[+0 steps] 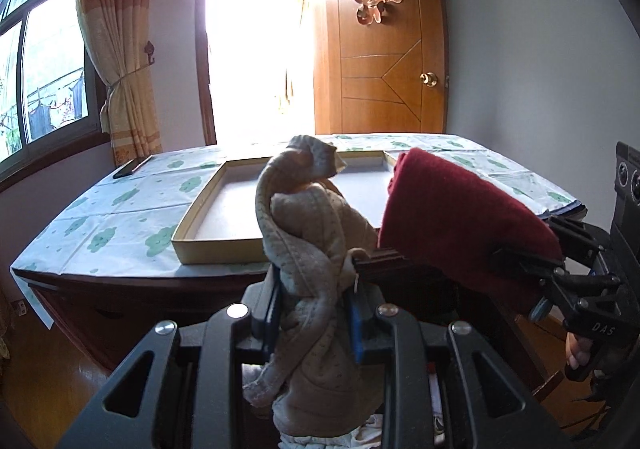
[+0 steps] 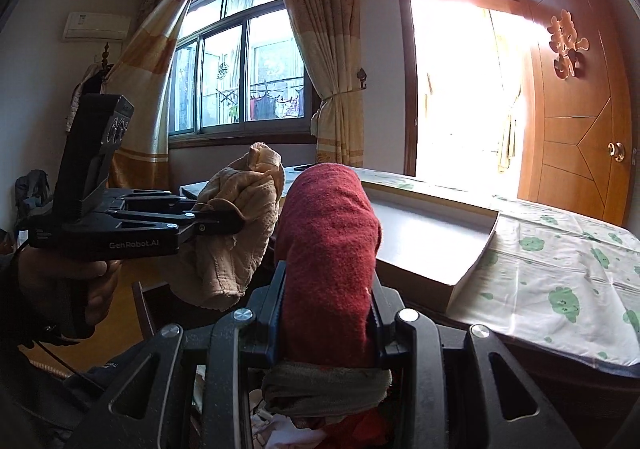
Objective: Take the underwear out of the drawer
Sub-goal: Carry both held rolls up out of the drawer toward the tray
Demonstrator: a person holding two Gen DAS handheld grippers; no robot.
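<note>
My left gripper [image 1: 314, 313] is shut on a beige patterned piece of underwear [image 1: 308, 233] and holds it up in front of the table; it also shows in the right wrist view [image 2: 236, 225]. My right gripper [image 2: 328, 313] is shut on a dark red piece of underwear [image 2: 328, 233], held just right of the beige one; the red piece shows in the left wrist view [image 1: 464, 221]. More clothes [image 2: 280, 421] lie below the grippers. The drawer itself is hidden.
A table with a cloud-print cloth [image 1: 120, 217] stands ahead. A shallow cardboard box tray [image 1: 208, 221] lies on it, and a dark phone [image 1: 130, 168] at its far left. A wooden door [image 1: 384, 49], bright doorway and curtained window are behind.
</note>
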